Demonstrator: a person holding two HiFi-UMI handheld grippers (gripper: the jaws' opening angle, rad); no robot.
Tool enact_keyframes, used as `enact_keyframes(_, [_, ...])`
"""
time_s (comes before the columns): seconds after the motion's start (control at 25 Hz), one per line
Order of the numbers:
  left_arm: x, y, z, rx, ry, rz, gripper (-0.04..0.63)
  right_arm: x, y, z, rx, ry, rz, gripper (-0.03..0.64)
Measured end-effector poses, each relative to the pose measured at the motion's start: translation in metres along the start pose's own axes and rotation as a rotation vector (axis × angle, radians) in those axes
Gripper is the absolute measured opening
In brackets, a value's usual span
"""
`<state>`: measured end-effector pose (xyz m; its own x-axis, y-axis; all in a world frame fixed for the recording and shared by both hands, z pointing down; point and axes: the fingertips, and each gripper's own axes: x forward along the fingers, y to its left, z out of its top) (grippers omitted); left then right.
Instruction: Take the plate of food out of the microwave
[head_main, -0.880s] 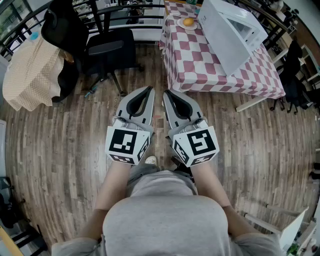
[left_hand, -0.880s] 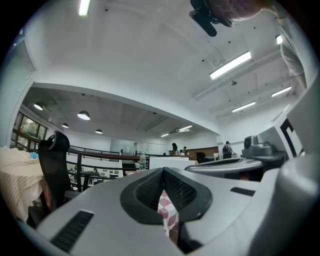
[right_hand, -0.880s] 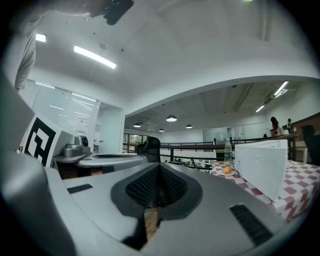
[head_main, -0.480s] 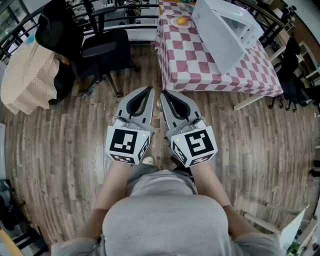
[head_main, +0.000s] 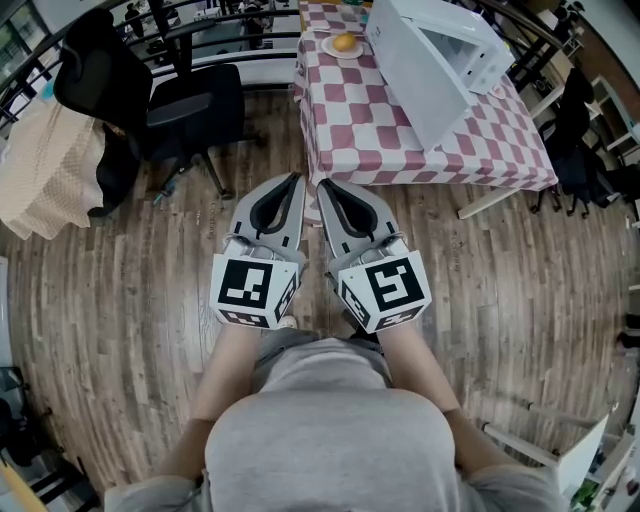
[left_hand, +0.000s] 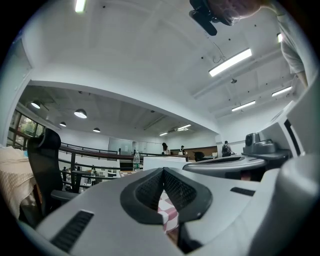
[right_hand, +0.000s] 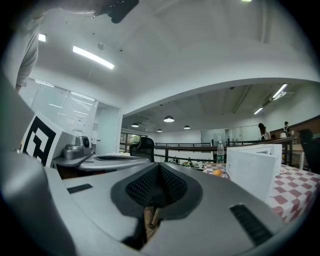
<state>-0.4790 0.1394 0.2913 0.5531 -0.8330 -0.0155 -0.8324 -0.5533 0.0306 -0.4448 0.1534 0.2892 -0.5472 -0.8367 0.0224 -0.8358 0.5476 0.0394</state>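
**A:** Where are the two grippers?

**B:** Side by side in front of the person, over the wooden floor (head_main: 120, 300), both pointing level toward the table (head_main: 400, 165). The left gripper (head_main: 297, 180) and the right gripper (head_main: 322, 186) have their tips close together, with a sliver of floor showing between them.

**A:** And the jaws?

**B:** The left gripper view shows the left pair clenched, the dark ribbed pads meeting along one line with nothing between them. The right gripper view shows the same for the right pair, closed on itself and empty.

**A:** Where's the plate of food?

**B:** The plate of food (head_main: 344, 45) sits outside the microwave (head_main: 430, 55), on the red-and-white checked tablecloth (head_main: 370, 120) at the far end of the table. It's just beside the white microwave, on its left in the head view. There's a round orange piece of food on it. Both grippers are well apart from it.

**A:** Is the microwave door open?

**B:** I can't tell from these angles.

**A:** Anything else around?

**B:** A black office chair (head_main: 190, 100) stands left of the table, and something under a beige cloth (head_main: 45, 180) is further left. A clear bottle (right_hand: 220, 150) stands beyond the plate in the right gripper view.
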Motion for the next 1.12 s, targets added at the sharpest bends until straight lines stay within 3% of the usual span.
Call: enact_keyframes(1.12, [0.120,-0.068,-0.001,0.027,0.018,0.010,0.002,-0.007,-0.139,-0.003,0.022,-0.012,-0.018,0.023])
